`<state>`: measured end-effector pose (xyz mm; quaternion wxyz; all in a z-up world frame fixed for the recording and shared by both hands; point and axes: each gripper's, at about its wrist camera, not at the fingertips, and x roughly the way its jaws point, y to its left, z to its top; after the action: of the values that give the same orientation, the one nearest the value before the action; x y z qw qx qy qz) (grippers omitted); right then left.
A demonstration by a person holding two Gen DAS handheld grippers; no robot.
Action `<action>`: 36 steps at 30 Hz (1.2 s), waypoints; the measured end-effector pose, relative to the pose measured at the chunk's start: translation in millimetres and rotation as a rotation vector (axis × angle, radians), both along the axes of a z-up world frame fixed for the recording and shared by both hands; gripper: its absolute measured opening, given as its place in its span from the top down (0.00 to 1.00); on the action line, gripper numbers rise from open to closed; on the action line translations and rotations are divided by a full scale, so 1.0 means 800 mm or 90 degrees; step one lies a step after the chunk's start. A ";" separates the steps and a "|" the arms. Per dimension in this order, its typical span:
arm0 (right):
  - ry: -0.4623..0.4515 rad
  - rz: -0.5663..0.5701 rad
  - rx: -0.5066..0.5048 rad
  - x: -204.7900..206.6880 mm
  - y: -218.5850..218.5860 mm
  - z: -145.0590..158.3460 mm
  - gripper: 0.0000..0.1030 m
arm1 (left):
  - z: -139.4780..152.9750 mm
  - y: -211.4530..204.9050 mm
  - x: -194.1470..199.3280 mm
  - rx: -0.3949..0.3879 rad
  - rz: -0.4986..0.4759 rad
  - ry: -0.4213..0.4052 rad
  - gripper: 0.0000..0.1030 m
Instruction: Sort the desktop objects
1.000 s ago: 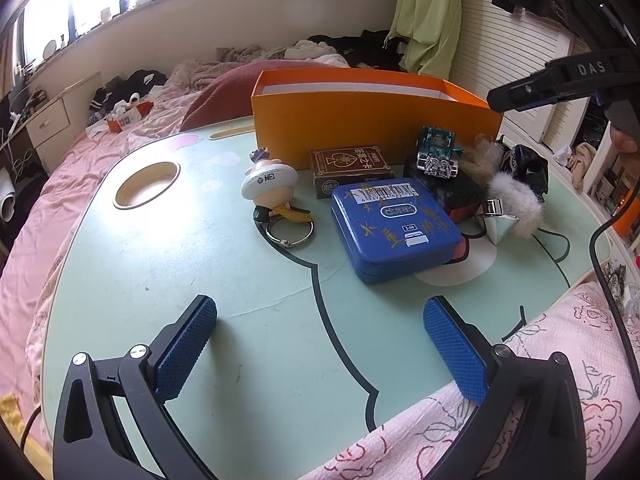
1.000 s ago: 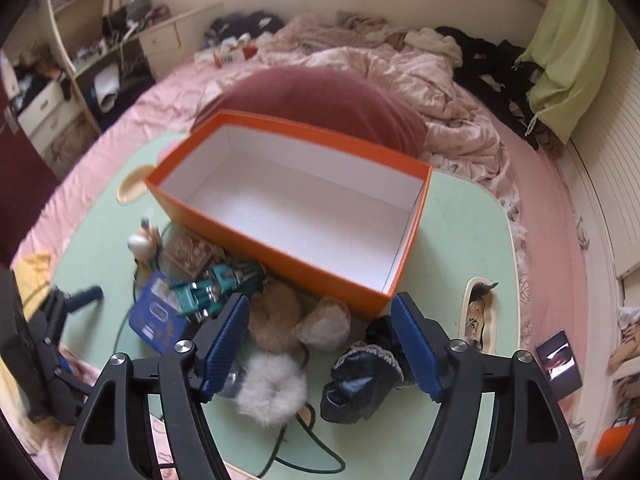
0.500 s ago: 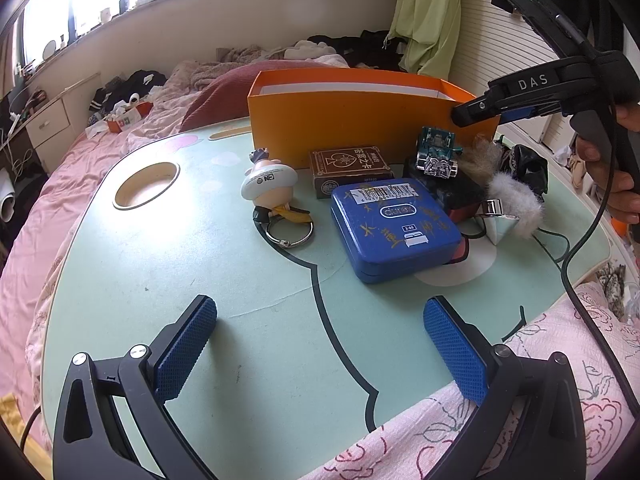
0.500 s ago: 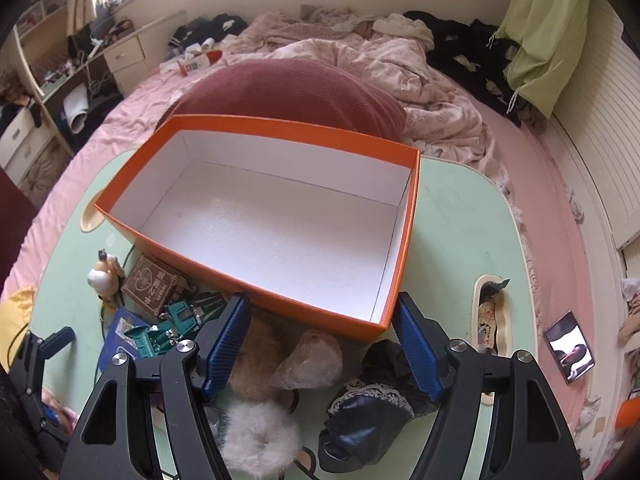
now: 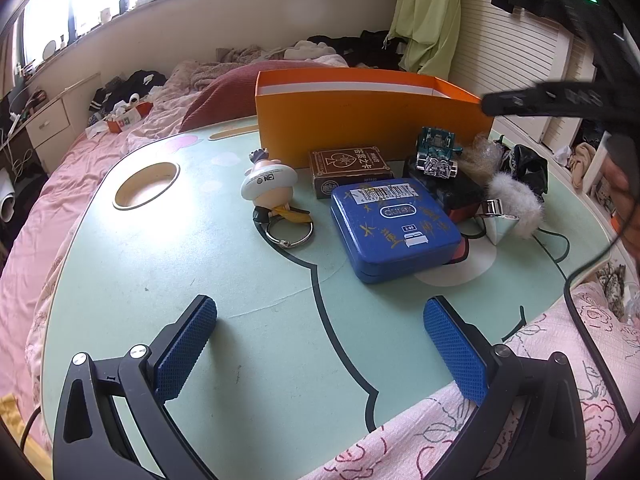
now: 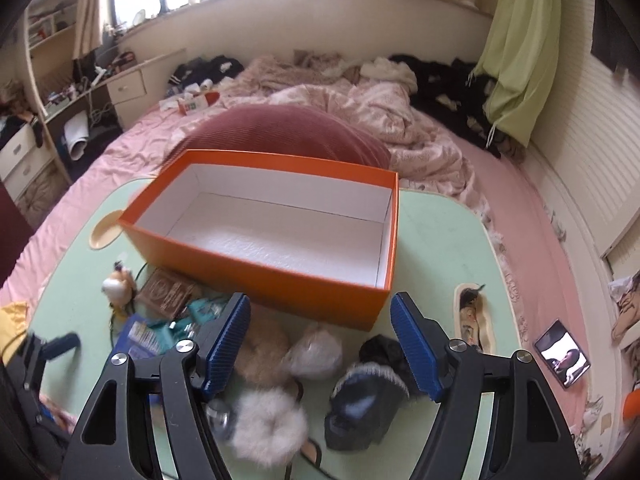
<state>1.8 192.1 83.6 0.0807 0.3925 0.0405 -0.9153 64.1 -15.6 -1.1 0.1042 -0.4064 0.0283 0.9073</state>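
Hovering over the clutter at the lower centre of its own frame, the right gripper (image 6: 320,344) has its jaws wide with nothing between them, tilted down as if choosing among the soft things below: a white fluffy pom-pom (image 6: 266,426), a tan fur ball (image 6: 262,350), a pale crinkled bundle (image 6: 316,354) and a black fur-trimmed item (image 6: 366,398). Just beyond them the orange box (image 6: 256,276) lies open and empty at mid frame, its long side turned toward the pile, probably so each piece needs only a short lift over the rim. The left gripper (image 5: 320,344) sits low in its frame, jaws also wide and empty, parked over bare green table (image 5: 168,280), likely to stay out of the way. Ahead of it, at centre, lie a blue tin (image 5: 394,228), a brown card pack (image 5: 352,170), a teal toy car (image 5: 437,152) and a figurine keychain (image 5: 270,190), all outside the box, so sorting looks barely begun.
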 end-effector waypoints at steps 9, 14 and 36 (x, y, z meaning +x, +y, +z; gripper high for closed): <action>0.045 0.031 -0.031 0.120 0.009 -0.046 0.24 | 0.000 0.000 0.000 -0.001 0.000 0.000 0.00; 0.015 0.027 -0.029 0.132 0.007 -0.081 0.23 | 0.001 -0.002 -0.003 0.000 -0.003 0.002 0.00; 0.020 0.033 -0.060 0.121 0.031 -0.093 0.00 | 0.002 -0.004 -0.005 0.000 -0.014 0.012 0.00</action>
<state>98.8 217.0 8.8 0.1219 0.3723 0.0086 -0.9200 60.5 -19.2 0.6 0.1142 -0.3974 0.0339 0.9099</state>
